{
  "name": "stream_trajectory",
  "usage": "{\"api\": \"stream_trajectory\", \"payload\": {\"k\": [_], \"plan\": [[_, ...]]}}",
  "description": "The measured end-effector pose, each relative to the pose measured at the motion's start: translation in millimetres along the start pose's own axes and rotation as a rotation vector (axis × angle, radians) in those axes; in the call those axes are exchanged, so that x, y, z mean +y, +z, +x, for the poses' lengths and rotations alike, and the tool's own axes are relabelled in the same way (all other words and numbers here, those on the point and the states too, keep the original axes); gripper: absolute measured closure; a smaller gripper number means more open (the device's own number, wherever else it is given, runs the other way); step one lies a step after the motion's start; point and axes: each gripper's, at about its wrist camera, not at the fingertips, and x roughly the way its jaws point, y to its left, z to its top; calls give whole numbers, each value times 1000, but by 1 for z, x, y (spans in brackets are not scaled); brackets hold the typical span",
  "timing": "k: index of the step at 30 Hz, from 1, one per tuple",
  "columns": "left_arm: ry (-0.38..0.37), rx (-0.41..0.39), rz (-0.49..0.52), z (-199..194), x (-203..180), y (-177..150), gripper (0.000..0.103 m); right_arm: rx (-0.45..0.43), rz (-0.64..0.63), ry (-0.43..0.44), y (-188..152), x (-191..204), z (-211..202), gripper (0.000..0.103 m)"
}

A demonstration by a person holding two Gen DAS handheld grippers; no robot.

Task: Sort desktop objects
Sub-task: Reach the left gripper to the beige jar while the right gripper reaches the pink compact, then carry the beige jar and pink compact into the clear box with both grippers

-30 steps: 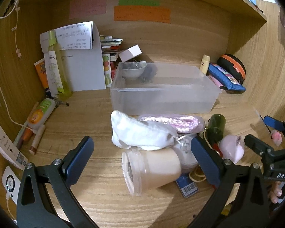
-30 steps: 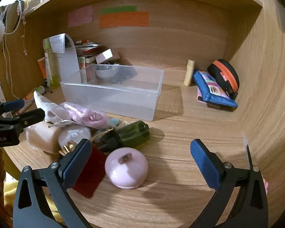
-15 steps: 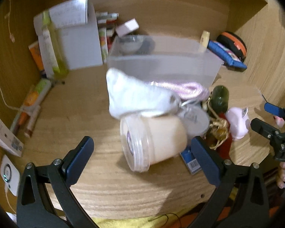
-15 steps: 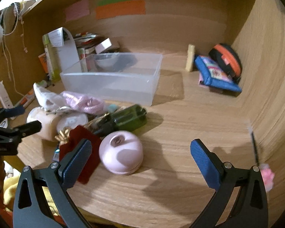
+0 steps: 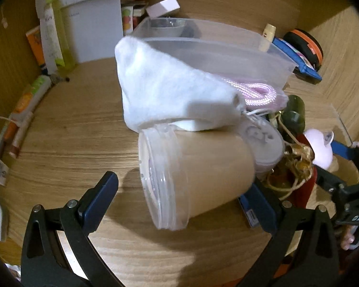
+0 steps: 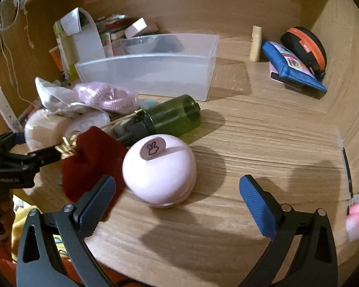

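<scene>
A beige cup with a clear lid (image 5: 198,174) lies on its side on the wooden desk, between the fingers of my open left gripper (image 5: 179,198). A white cloth pouch (image 5: 170,95) and a pink cord (image 5: 258,93) rest behind it. A clear plastic bin (image 5: 227,55) stands at the back. My right gripper (image 6: 177,198) is open, with a pink round case (image 6: 158,169) just ahead of its left finger. A green bottle (image 6: 172,117) and a dark red pouch (image 6: 88,162) lie next to the case.
A blue pouch (image 6: 292,67) and a black-orange case (image 6: 306,45) sit at the back right. Bottles, papers and boxes (image 5: 83,24) stand at the back left. A pen with a pink charm (image 6: 351,191) lies at the right. The desk's front edge is close.
My left gripper has moved forward and down until the beige cup lies between its fingers. My right gripper has moved closer to the pink round case.
</scene>
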Motion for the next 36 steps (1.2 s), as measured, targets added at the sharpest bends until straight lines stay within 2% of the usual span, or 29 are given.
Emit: {"api": "stream_trajectory", "payload": {"k": [4,12,13,16,25,29,31,33,36], "plan": [[-28,3,-23,6,3,4,0,7,-14,5,2,1,8,14],[-30,-40,-32,10,3,7,0,-14,-72,17,0,12,10,40],[-35,-46,-30,9,3,7,3,-15,-76,20,0,12,10,43],[-59,-63,-29,7,2,7,16,-16,-77,25,0,12,11,43],[-7,-88,-45,4,7,3,17,-23,-36,22,0,1,6,43],[17,-125,-68,-7,13,1,19,-48,-17,17,3,-5,-2,43],[46,-161,-59,-17,12,3,34,-61,-11,13,7,-8,-5,43],[68,-185,-52,-21,11,4,36,-74,-8,5,10,-9,-8,43],[44,-195,-72,-22,16,5,36,-99,0,3,19,-13,-14,43]]}}
